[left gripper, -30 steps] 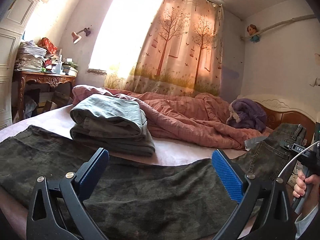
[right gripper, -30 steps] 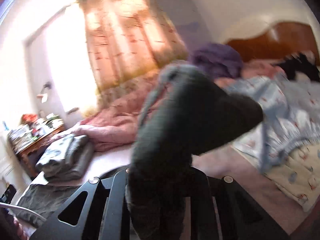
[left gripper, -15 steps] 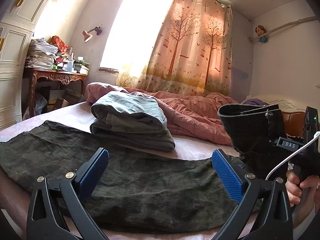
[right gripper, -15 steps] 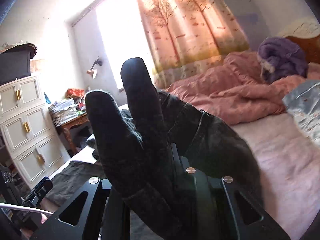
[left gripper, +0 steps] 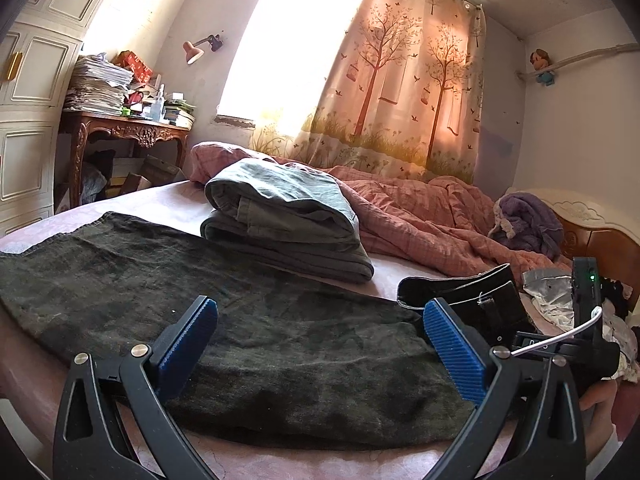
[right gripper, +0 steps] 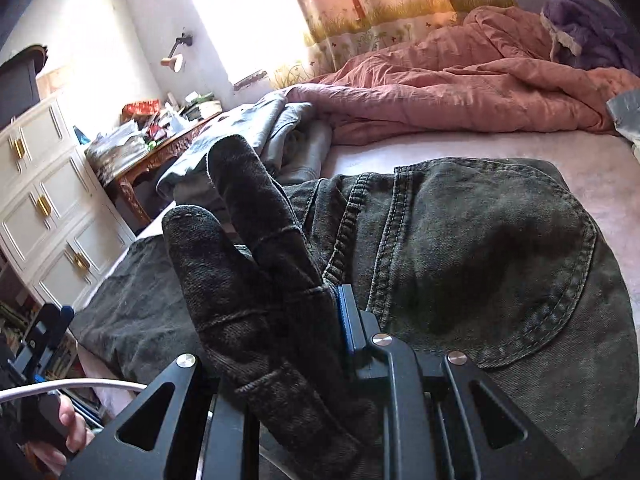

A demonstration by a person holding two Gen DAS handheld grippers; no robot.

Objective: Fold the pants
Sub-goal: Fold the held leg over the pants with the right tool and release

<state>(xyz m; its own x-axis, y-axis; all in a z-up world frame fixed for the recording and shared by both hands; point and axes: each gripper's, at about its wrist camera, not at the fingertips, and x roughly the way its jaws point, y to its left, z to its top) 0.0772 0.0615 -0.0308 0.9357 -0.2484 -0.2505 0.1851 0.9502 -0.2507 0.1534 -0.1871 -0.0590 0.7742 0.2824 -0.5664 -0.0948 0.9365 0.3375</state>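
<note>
Left wrist view. The left gripper has its jaws spread wide with nothing between the blue pads; it hovers low over the dark pants, which lie flat across the pink sheet from 9 o'clock to 3 o'clock. Judged from this pose, the released gripper is waiting for a fold to arrive. At 3 o'clock the waistband end stands raised off the bed and doubled toward the leg — it is carried by the right gripper, whose body shows at the frame's right edge. One stack of already folded grey-green garments sits at 12 o'clock, clear of the working area, with one rumpled pink quilt behind it.

Right wrist view. The right gripper is clenched on a bunched fold of the dark pants; cloth sticks up between the jaws at 10 o'clock, and one blue pad shows against it. The seat panel with one back pocket drapes toward 3 o'clock. The grip at the waist lets the upper half be laid over the legs, in my judgement. The person's left hand appears at 8 o'clock.

Count: one pair of pants in work, one folded stack, two grippers.
</note>
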